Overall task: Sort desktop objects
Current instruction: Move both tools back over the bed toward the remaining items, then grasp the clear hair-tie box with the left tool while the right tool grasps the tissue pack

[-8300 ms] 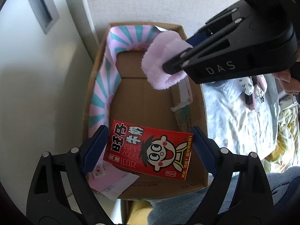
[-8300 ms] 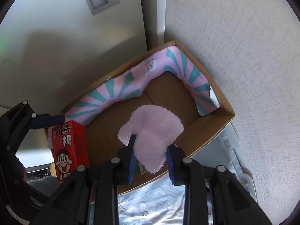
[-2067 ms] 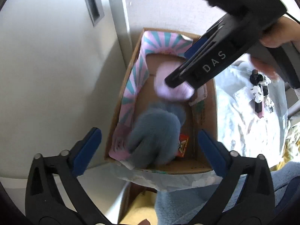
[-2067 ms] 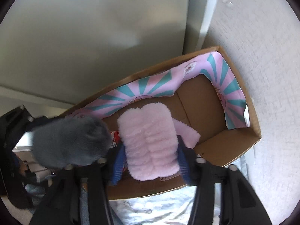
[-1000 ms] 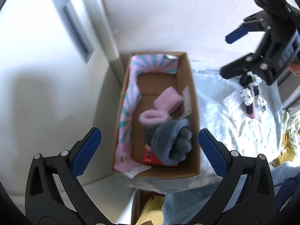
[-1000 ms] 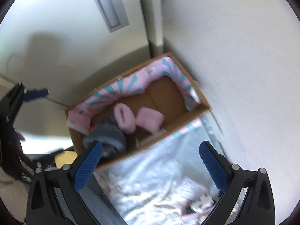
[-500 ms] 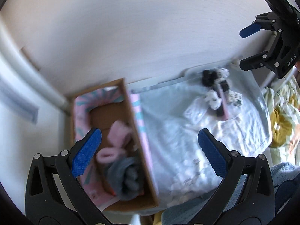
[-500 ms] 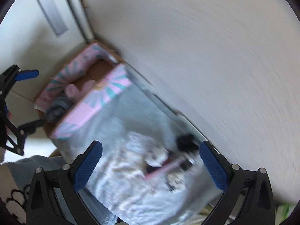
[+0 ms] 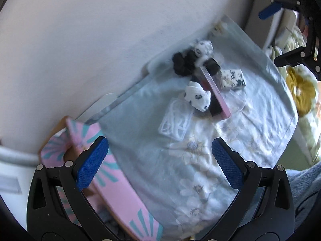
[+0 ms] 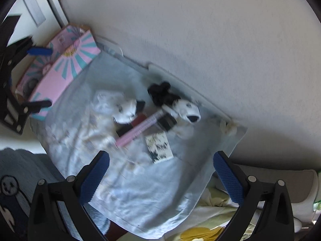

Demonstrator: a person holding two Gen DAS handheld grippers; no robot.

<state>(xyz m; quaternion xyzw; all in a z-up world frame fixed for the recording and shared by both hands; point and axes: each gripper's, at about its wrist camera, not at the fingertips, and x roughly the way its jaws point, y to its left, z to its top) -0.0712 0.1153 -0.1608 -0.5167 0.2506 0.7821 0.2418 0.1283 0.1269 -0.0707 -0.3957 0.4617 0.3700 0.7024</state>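
Note:
A cluster of small items lies on a pale floral cloth (image 9: 200, 160) by the wall: two white spotted plush toys (image 9: 197, 96) (image 10: 186, 110), a black fuzzy thing (image 9: 183, 63), a long pink box (image 9: 215, 92) (image 10: 138, 131), a patterned white card (image 9: 232, 78) (image 10: 159, 147) and a clear packet (image 9: 176, 121). My left gripper (image 9: 160, 164) hangs open above the cloth, short of the cluster. My right gripper (image 10: 160, 172) is open too, empty, just before the card. The pink and teal cardboard box (image 9: 112, 182) (image 10: 66, 64) sits at the cloth's left end.
A white wall runs along the back of the cloth. Yellow-green floral bedding (image 9: 303, 92) (image 10: 202, 233) lies off the cloth's right end. A person's grey-blue sleeve (image 10: 18, 172) shows at lower left of the right wrist view.
Both grippers released their items into the box: a red carton and grey glove, and pink fluffy pieces. Both have since swung right, open and empty, toward the cluster on the cloth.

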